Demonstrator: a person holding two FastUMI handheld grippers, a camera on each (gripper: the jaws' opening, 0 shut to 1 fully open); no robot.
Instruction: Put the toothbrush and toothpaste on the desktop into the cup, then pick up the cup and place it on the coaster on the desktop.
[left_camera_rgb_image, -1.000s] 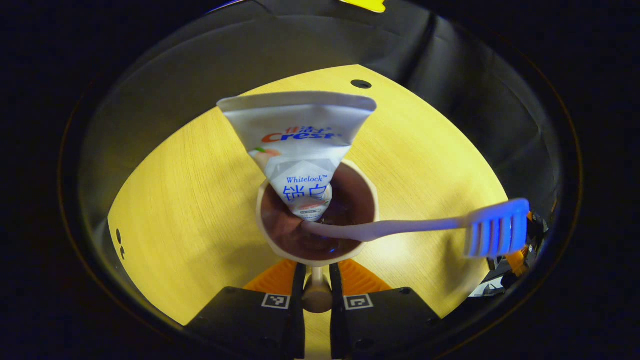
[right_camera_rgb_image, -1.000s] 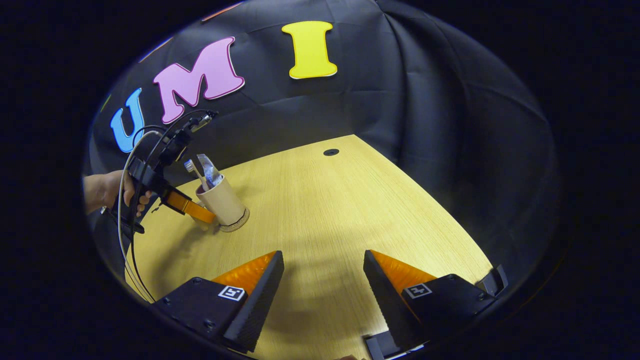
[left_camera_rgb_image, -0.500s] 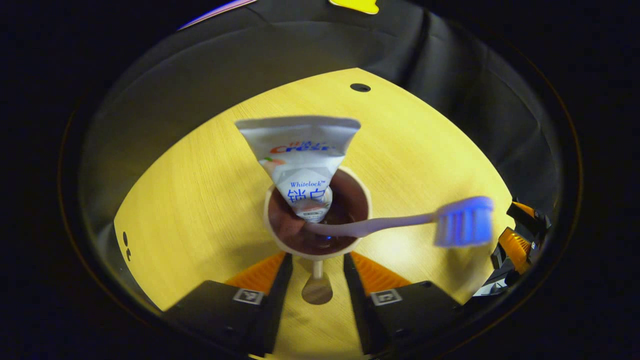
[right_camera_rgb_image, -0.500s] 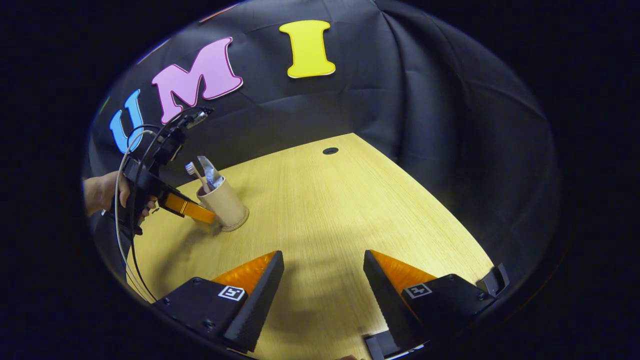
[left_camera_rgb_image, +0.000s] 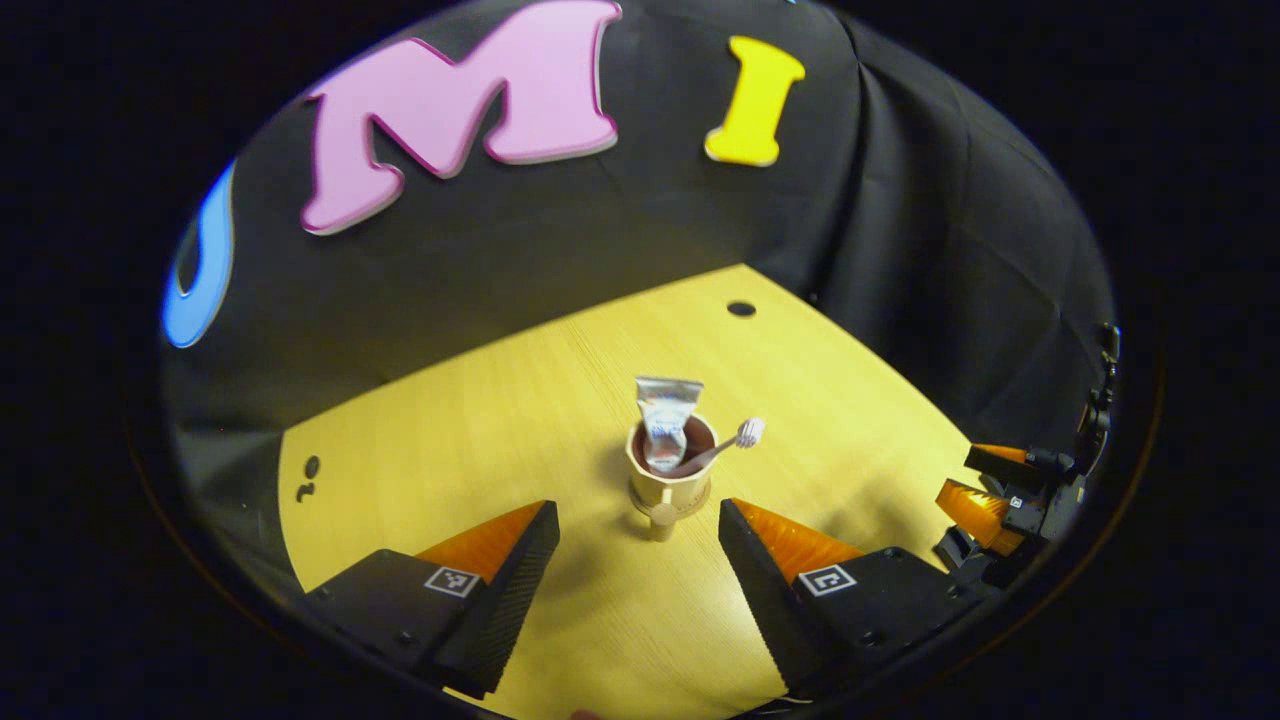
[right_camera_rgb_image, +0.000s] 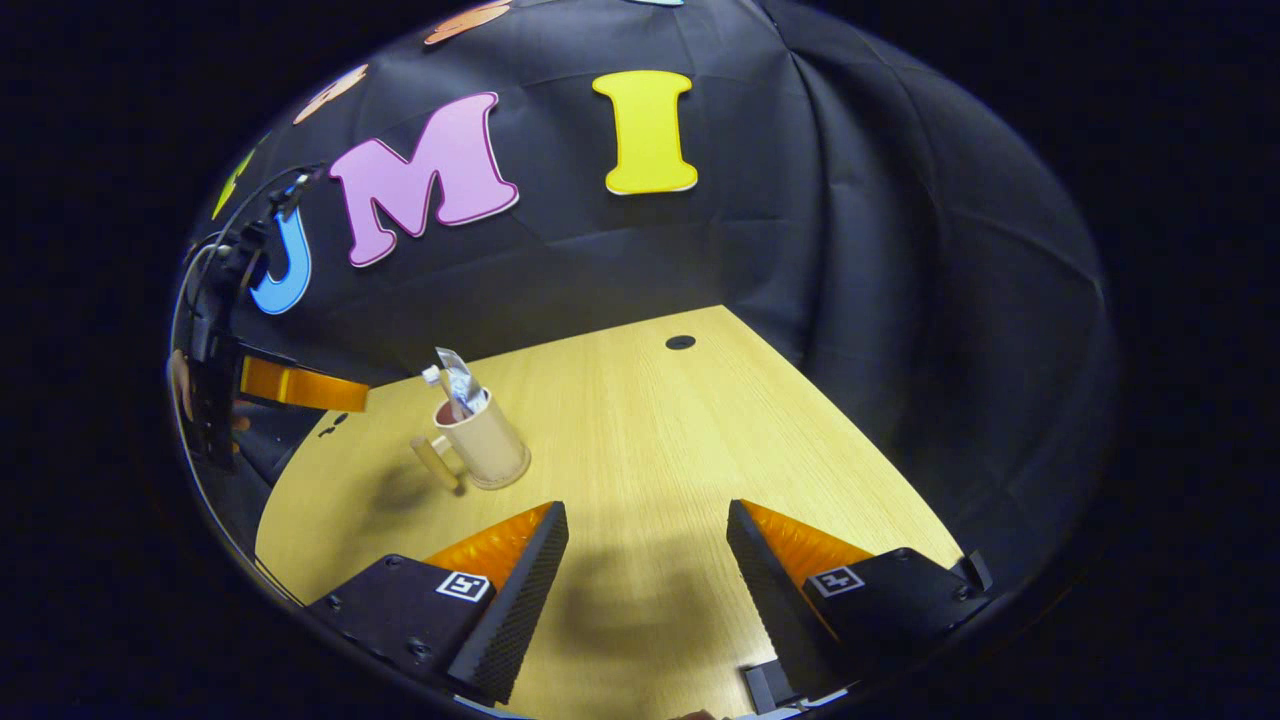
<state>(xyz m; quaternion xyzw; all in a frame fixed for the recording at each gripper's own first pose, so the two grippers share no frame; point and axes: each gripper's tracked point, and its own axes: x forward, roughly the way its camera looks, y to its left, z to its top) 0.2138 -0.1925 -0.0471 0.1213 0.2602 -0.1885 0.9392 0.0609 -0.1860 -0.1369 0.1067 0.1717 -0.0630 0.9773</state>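
Observation:
A beige cup (left_camera_rgb_image: 668, 482) stands upright on the wooden desk (left_camera_rgb_image: 480, 440), its handle (left_camera_rgb_image: 660, 518) pointing toward my left gripper (left_camera_rgb_image: 635, 520). A white toothpaste tube (left_camera_rgb_image: 667, 415) and a toothbrush (left_camera_rgb_image: 735, 438) stick out of it. The left gripper is open and well back from the cup, touching nothing. In the right gripper view the cup (right_camera_rgb_image: 490, 450) is at mid-left, with a thin coaster edge (right_camera_rgb_image: 505, 481) under its base. My right gripper (right_camera_rgb_image: 645, 520) is open and empty over bare desk. The left gripper's orange finger (right_camera_rgb_image: 300, 385) hovers left of the cup.
A small round cable hole (right_camera_rgb_image: 680, 342) sits near the desk's far edge. Black cloth walls close in behind and to the right. The right gripper (left_camera_rgb_image: 1005, 490) appears at the desk's right edge. A hand (right_camera_rgb_image: 180, 392) holds the left gripper at far left.
The left gripper let go of the cup's handle, opened wide and drew back and up from the cup. The cup stayed in place. The right gripper hardly moved.

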